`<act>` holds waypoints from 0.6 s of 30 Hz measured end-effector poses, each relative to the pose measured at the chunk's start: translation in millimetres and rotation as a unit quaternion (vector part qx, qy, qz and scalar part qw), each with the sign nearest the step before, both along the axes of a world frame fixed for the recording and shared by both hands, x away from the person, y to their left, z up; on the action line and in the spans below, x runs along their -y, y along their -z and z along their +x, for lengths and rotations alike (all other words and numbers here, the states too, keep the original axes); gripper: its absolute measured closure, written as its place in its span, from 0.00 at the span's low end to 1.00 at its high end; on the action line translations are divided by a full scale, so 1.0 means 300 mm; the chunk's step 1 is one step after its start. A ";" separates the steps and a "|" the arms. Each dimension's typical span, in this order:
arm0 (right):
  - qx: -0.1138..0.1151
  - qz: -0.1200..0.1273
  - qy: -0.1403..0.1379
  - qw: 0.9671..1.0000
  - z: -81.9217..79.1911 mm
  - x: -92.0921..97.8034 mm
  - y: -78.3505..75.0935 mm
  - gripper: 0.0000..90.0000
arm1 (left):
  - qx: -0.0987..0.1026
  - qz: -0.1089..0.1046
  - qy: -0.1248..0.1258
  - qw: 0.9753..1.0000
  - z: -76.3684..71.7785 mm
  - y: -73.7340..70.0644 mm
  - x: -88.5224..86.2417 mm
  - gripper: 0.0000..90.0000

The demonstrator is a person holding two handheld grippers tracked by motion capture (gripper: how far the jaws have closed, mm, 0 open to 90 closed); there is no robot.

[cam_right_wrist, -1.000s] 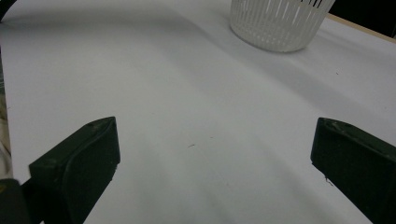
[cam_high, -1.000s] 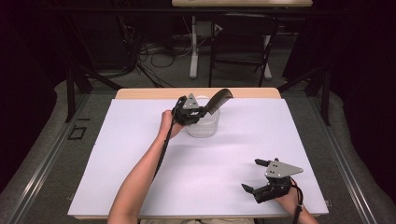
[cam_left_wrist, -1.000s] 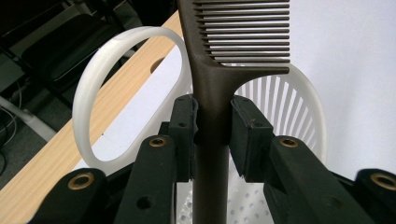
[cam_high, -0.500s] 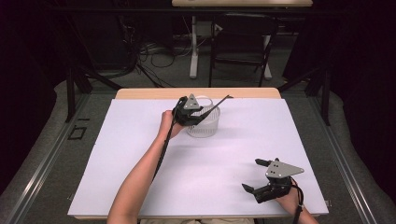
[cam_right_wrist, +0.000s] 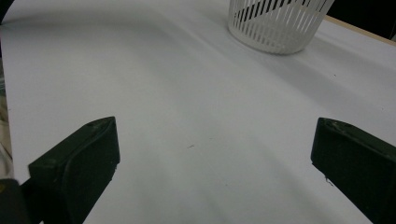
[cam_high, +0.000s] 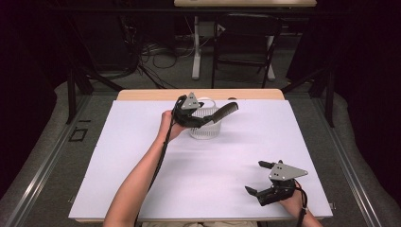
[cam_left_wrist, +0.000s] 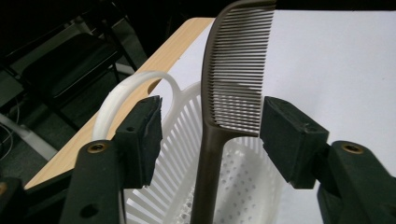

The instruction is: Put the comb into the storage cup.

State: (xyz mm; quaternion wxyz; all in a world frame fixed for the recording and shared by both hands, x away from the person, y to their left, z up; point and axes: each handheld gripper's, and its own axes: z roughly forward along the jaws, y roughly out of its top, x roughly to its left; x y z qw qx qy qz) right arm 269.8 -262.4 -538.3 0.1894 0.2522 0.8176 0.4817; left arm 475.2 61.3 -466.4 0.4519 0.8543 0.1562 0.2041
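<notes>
A dark room with chairs, frame legs and cables on the floor is seen behind the counter (cam_high: 142, 189), whose top is covered by a white sheet, with a strip of bare wood left showing along the far edge. A white slatted basket (cam_high: 204, 128) is set near the far middle of the counter; it is round, with a perforated bottom and a loop handle at its rim, as is shown in the left gripper view. A dark brown comb (cam_left_wrist: 236, 79) is stood in this basket, its handle reaching down inside and its toothed end rising above the rim and leaning out to one side. Nothing else can be made out inside the basket. The left claw (cam_high: 201, 120) is held at the basket's rim, and its jaws are spread on either side of the comb, with a clear gap left between each pad and the comb. The right claw (cam_high: 257, 178) is rested on the counter near the person's edge, well apart from the basket, with its jaws spread wide and nothing held between them.
</notes>
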 end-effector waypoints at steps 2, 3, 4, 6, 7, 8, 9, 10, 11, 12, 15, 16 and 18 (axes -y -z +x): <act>0.001 0.000 0.000 1.000 0.001 0.000 0.000 0.01 | -0.006 0.000 0.002 1.000 -0.006 -0.007 -0.004 0.39; 0.000 0.000 0.000 1.000 0.001 -0.001 0.000 0.01 | -0.008 -0.002 0.003 1.000 -0.009 -0.009 -0.006 0.37; 0.000 0.000 0.000 1.000 0.002 -0.002 0.001 0.01 | -0.008 0.001 0.003 1.000 -0.011 -0.013 -0.008 0.36; -0.002 0.000 0.000 1.000 0.002 -0.002 0.001 0.01 | -0.008 -0.001 0.002 1.000 -0.018 -0.019 -0.013 0.33; -0.001 0.000 0.000 1.000 0.002 -0.003 0.001 0.01 | -0.009 -0.002 0.001 1.000 -0.022 -0.023 -0.015 0.32; -0.002 0.000 0.001 1.000 0.001 -0.003 0.000 0.01 | -0.011 -0.003 0.001 1.000 -0.025 -0.025 -0.017 0.31; -0.002 -0.001 0.000 1.000 0.001 -0.002 0.000 0.01 | -0.010 -0.001 0.001 1.000 -0.029 -0.029 -0.019 0.30; -0.002 -0.001 0.000 1.000 0.001 -0.002 0.000 0.01 | -0.010 0.000 0.000 1.000 -0.033 -0.031 -0.021 0.29; -0.002 -0.001 0.001 1.000 0.001 -0.002 0.000 0.01 | -0.011 0.002 0.001 1.000 -0.035 -0.034 -0.022 0.28; -0.002 -0.001 0.000 1.000 0.002 -0.002 0.001 0.01 | -0.012 0.003 0.000 1.000 -0.039 -0.036 -0.024 0.26; -0.003 -0.001 0.000 1.000 0.001 -0.003 0.001 0.01 | -0.009 0.009 -0.001 1.000 -0.050 -0.045 -0.031 0.23; -0.003 -0.001 0.000 1.000 0.001 -0.003 0.001 0.01 | -0.009 0.010 -0.004 1.000 -0.055 -0.048 -0.033 0.22; -0.004 -0.002 0.000 1.000 0.001 -0.002 0.001 0.01 | -0.011 0.011 -0.003 1.000 -0.064 -0.053 -0.038 0.19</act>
